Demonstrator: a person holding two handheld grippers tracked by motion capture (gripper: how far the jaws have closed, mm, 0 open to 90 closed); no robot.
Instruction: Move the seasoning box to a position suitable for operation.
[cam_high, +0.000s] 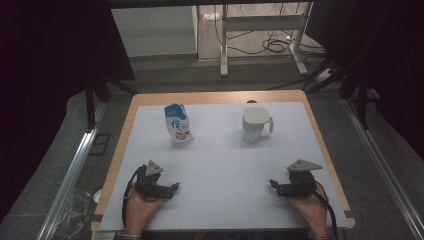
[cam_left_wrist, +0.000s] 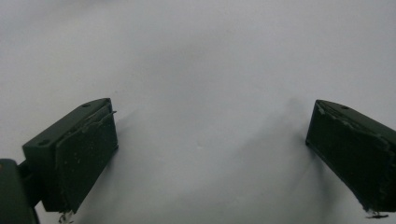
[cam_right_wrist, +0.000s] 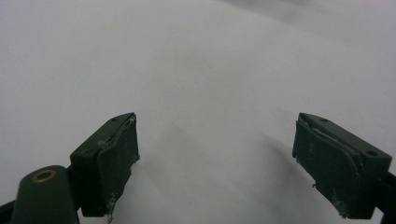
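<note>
Left gripper (cam_high: 172, 187) low in the lower-left of the high view, resting on the white table cover (cam_high: 225, 165), held by left hand (cam_high: 139, 210). Jaws spread wide, nothing between them; in the left gripper view (cam_left_wrist: 210, 154) just bare white surface in the gap. Grey three-cornered plate on top, cable looping off to the left side.

Right gripper (cam_high: 274, 185) mirrored in the lower-right, held by right hand (cam_high: 312, 212). Also spread wide and empty; right gripper view (cam_right_wrist: 215, 158) same bare surface between both black pads. Tips of both grippers pointing inward toward frame centre, well apart from each other.

Milk carton (cam_high: 177, 124) in upper-left-of-centre, blue and white with orange print, standing but leaning, top tilted left. Well apart from left gripper, further up the frame.

White cup (cam_high: 255, 125) upper-right-of-centre, upright, handle on its right side. Well apart from right gripper, likewise up-frame. Carton and cup apart, roughly level with each other.

Wooden table edge (cam_high: 125, 130) showing around the cover. Desk legs and cables on floor at top of frame.
</note>
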